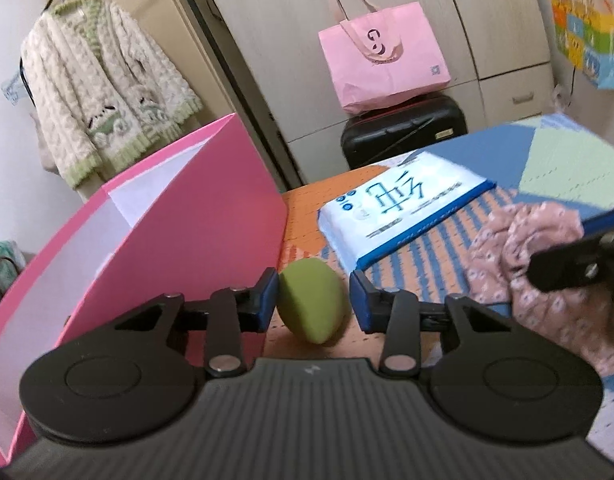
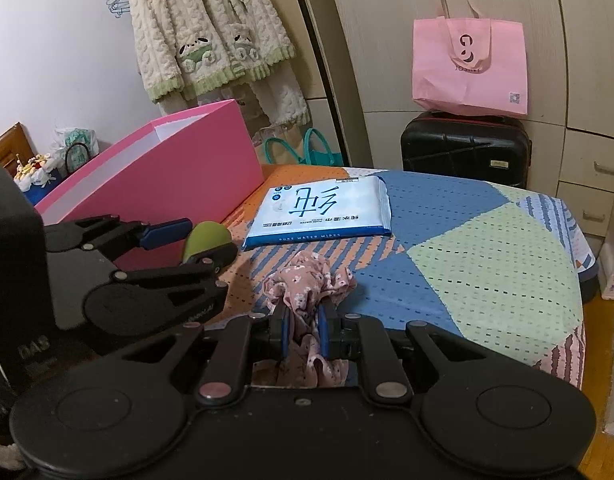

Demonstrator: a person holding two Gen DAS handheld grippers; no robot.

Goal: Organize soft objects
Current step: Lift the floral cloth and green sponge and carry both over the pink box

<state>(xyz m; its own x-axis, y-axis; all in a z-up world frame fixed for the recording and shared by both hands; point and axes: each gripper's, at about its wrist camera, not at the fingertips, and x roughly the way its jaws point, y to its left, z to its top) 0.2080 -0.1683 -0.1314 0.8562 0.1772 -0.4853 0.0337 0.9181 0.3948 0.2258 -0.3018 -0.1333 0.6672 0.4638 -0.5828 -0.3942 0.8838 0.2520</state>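
Floral pink cloth [image 2: 307,276] is lying bunched on the patchwork bed cover [image 2: 487,264], with one end caught between the blue pads of the right tongs [image 2: 303,330]. Right tongs are clamping tight on that cloth, fabric spilling out in front of and behind the pads. In the left wrist view the same cloth [image 1: 547,264] is sitting off to the right, with the right tongs coming in over it at the frame edge.

Green egg-shaped sponge [image 1: 311,304] is resting on the bed cover [image 1: 419,264] right against the pink box [image 1: 203,216]. Left tongs [image 1: 314,301] are standing partly apart with the sponge between the two pads [image 1: 267,300]; the left pad is looking close to touching it, a gap is showing on the right side, so no squeeze on it. From the right wrist view the left tongs [image 2: 205,242] are straddling the sponge [image 2: 207,240] beside the box [image 2: 167,184].

Wet wipes pack [image 2: 323,210] is lying flat past the sponge and the cloth, apart from both tongs. Pink tote bag [image 2: 467,68] is sitting on a black suitcase [image 2: 463,148] behind the bed. Fluffy cream cardigan [image 2: 211,28] is hanging on the wall.
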